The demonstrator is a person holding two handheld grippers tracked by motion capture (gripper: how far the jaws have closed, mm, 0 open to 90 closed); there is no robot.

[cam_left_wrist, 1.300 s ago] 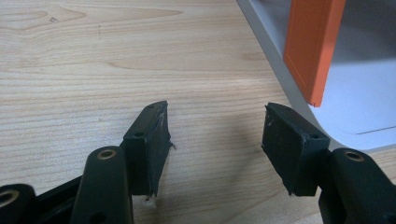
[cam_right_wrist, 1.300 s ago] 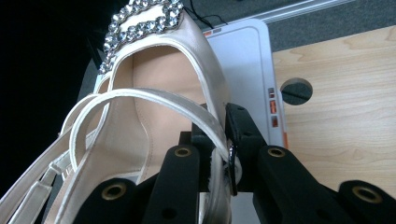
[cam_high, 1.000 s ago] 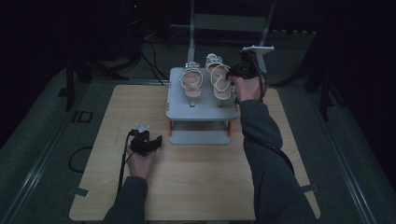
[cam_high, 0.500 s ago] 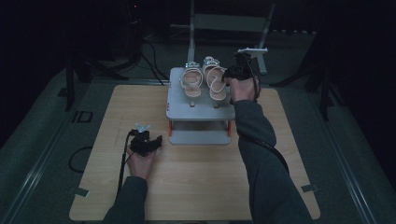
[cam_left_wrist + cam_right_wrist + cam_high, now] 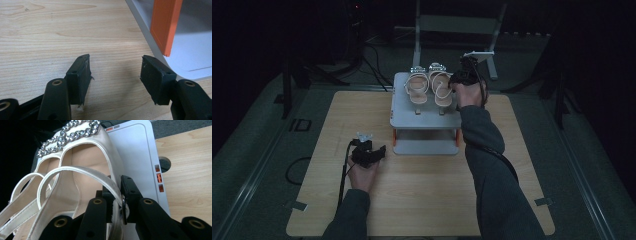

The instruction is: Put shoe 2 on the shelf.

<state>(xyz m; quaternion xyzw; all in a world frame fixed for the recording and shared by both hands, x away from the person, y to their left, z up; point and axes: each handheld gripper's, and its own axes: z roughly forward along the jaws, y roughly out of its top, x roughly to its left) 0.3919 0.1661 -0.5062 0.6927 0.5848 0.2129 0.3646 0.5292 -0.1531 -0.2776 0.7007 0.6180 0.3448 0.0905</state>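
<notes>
You are gripping the back strap of the right sandal (image 5: 82, 195) with the jaws of your right gripper (image 5: 117, 202) closed on it, while this sandal is standing on the top of the grey shoe rack (image 5: 426, 120) just beside the left sandal (image 5: 417, 91). Your left gripper (image 5: 113, 75) is resting with open jaws and holding nothing above the wooden surface (image 5: 422, 190), near the rack's foot. I am judging that the pair is already placed on the rack, so only releasing the strap and taking the hand away is remaining.

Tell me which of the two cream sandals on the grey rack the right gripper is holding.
The right-hand cream satin sandal, by its ankle strap: the right gripper has its jaws shut on that strap. The left-hand sandal stands untouched beside it on the grey rack.
</notes>
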